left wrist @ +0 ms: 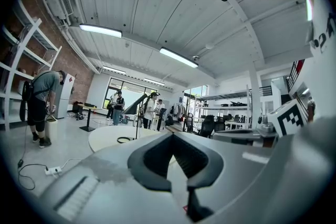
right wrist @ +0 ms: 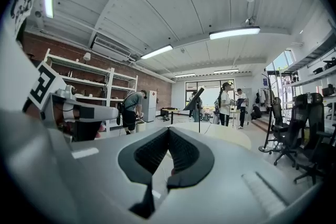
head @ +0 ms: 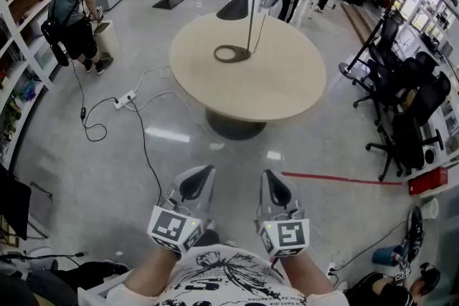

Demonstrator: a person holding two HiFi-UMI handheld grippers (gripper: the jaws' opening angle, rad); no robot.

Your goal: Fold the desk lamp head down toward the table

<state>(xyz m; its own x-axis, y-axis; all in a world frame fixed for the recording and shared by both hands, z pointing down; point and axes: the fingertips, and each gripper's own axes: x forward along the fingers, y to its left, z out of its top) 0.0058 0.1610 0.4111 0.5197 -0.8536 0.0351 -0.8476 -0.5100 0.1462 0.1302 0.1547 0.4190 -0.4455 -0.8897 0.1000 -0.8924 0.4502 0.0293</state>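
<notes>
Black desk lamp (head: 242, 18) stands upright (head tilted) on round table (head: 287, 86).

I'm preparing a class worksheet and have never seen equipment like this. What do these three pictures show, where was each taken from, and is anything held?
No robot here: a person holds a two-jaw gripper in each hand. The head view comes from a camera on the person's head, looking down at the left gripper and right gripper; the marker cubes are part of them. The other two pictures come from cameras riding on each gripper, looking along its jaws. Both pairs of jaws are together, holding nothing. Ahead stands a round table carrying a black desk lamp, ring base on the top, head raised. Neither gripper touches it.
</notes>
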